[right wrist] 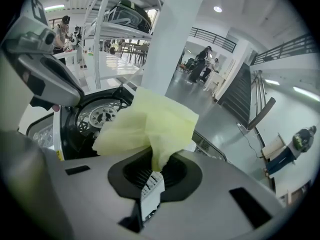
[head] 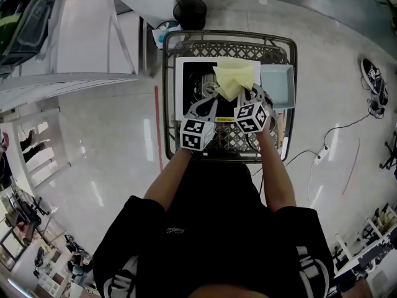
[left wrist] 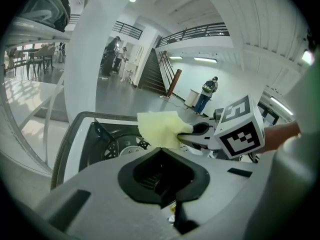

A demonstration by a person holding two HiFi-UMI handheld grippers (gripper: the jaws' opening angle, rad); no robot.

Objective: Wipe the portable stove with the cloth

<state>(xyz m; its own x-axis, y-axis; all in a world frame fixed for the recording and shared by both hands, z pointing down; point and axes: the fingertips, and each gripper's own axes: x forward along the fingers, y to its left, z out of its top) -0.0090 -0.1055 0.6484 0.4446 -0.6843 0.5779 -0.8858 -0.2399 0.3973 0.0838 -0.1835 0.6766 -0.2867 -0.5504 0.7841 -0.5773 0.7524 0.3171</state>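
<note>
Right gripper [head: 247, 95] pinches the crumpled pale-yellow cloth [head: 236, 78] over the far-right corner of the white, black-topped portable stove [head: 188, 82]; left gripper [head: 209, 94] is closed, empty. Wiping looks about to begin: lower it, sweep.

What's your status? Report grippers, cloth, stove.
Right gripper shut on cloth. Left gripper shut, empty, over stove. Cloth over burner; nothing blocking.

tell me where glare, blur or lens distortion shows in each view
Head view: fisheye curves the room, glare streaks the glossy floor. Left gripper view: dark round vignette, cloth sharp, nearest foreground soft. Right gripper view: same vignette, ceiling lamp blown out.
</note>
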